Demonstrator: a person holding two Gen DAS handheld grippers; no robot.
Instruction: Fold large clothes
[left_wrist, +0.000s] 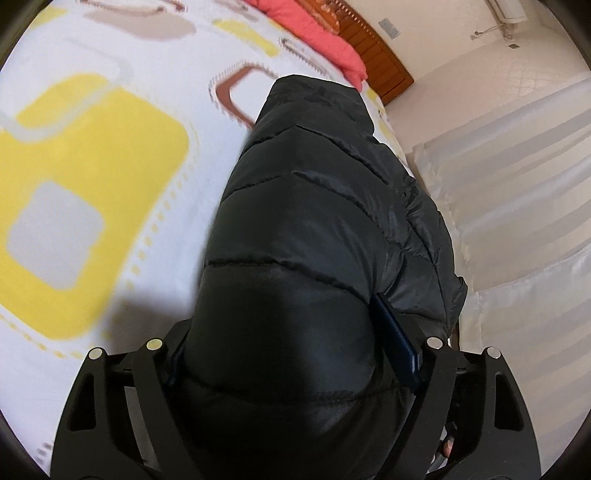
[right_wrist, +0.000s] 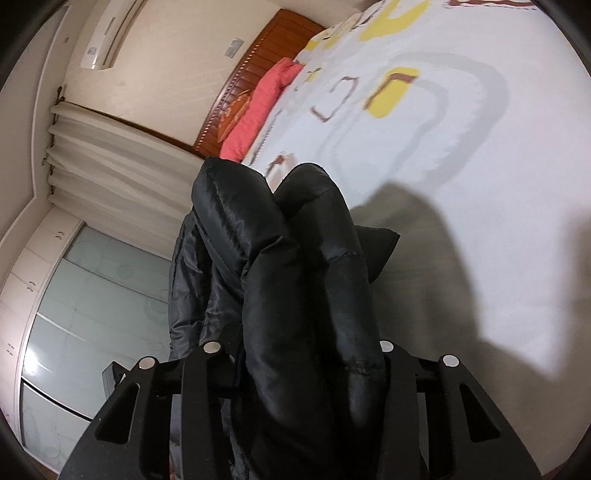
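A black quilted puffer jacket hangs lifted above the bed, filling the middle of the left wrist view. My left gripper is shut on a thick bunch of it; the fabric hides the fingertips, and a dark blue pad shows on the right side. In the right wrist view the jacket rises in two padded folds out of my right gripper, which is shut on it. Its fingertips are buried in the fabric.
The bed sheet is white with yellow and brown shapes and also shows in the right wrist view. A red pillow lies against the wooden headboard. White curtains, a wardrobe and an air conditioner stand beside the bed.
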